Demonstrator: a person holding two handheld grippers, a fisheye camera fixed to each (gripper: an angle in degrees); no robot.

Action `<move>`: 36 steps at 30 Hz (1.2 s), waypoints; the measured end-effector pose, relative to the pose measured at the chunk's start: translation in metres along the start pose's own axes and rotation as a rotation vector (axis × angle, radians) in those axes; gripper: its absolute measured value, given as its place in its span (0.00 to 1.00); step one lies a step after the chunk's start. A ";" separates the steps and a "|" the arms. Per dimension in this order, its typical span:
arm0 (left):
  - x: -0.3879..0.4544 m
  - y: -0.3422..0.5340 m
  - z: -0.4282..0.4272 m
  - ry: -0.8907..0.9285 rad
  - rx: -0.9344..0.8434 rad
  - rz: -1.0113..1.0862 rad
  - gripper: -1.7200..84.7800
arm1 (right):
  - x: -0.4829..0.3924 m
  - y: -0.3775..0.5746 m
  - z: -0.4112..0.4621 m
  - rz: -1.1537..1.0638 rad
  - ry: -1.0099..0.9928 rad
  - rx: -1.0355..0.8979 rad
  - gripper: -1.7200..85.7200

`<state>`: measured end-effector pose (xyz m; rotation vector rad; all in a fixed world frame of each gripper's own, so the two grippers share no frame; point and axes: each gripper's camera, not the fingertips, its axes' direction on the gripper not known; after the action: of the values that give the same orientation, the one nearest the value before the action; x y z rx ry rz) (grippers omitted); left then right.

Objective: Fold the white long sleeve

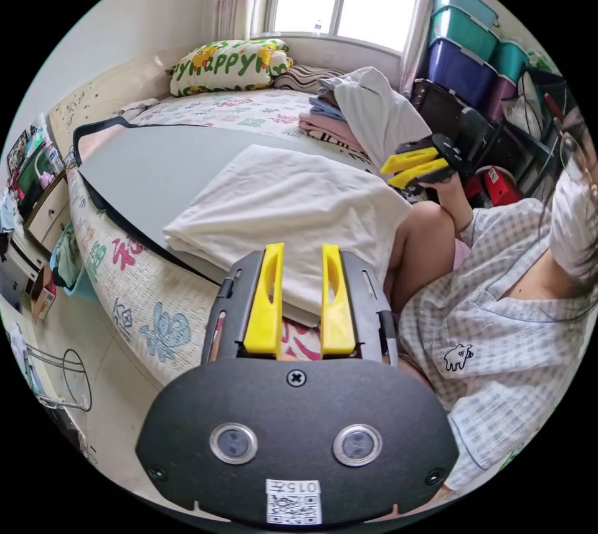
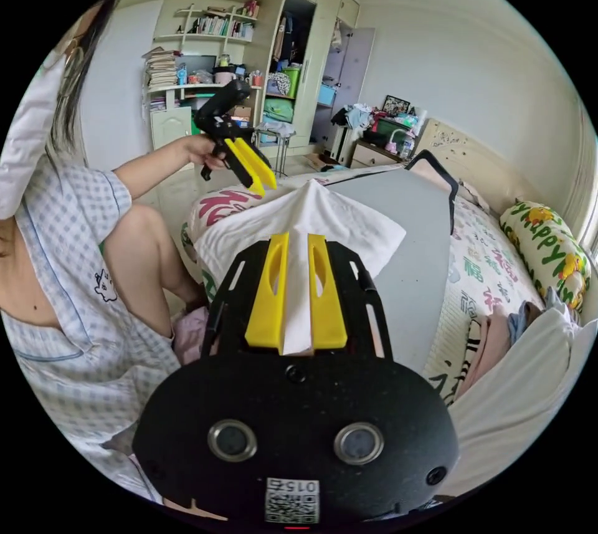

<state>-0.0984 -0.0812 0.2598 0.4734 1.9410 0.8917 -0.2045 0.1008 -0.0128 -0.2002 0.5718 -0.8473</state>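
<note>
A bed (image 1: 134,303) with a patterned cover carries a grey board (image 1: 156,169) on which the folded white long sleeve (image 1: 280,210) lies, with a printed pillow (image 1: 230,65) and a stack of folded clothes (image 1: 330,119) beyond the board.

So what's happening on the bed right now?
A person sitting at the bed's edge holds a gripper in each hand. The white long sleeve lies folded into a neat stack on the grey board. The left gripper hovers open above its near edge, and the right gripper is lifted beside the stack, holding nothing. A pile of other clothes sits near the window.
</note>
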 end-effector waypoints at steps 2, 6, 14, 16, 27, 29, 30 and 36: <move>0.024 0.008 0.009 0.032 0.009 0.011 0.12 | 0.009 0.001 0.002 0.039 -0.076 0.007 0.09; 0.046 0.003 0.034 -0.011 -0.111 0.042 0.12 | 0.015 0.000 0.008 0.049 -0.138 -0.020 0.09; 0.057 -0.009 0.036 -0.045 -0.190 0.079 0.04 | 0.029 0.007 0.039 0.017 0.005 -0.229 0.08; 0.053 -0.006 0.031 -0.033 -0.182 0.061 0.03 | 0.036 0.010 0.052 0.025 -0.022 -0.307 0.07; 0.069 0.005 0.002 0.093 -0.057 0.142 0.10 | 0.059 0.013 0.030 -0.018 -0.128 -0.209 0.08; 0.084 0.004 0.015 0.068 -0.117 0.227 0.10 | 0.058 0.011 0.030 -0.053 -0.164 -0.196 0.10; 0.087 0.003 0.020 0.071 -0.139 0.246 0.10 | 0.059 0.011 0.033 -0.060 -0.169 -0.213 0.10; 0.088 0.009 0.047 0.088 -0.289 0.292 0.03 | 0.084 0.023 0.068 -0.070 -0.219 -0.382 0.08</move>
<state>-0.1023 -0.0008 0.2005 0.5607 1.8078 1.3782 -0.1084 0.0482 0.0015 -0.6566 0.5187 -0.7657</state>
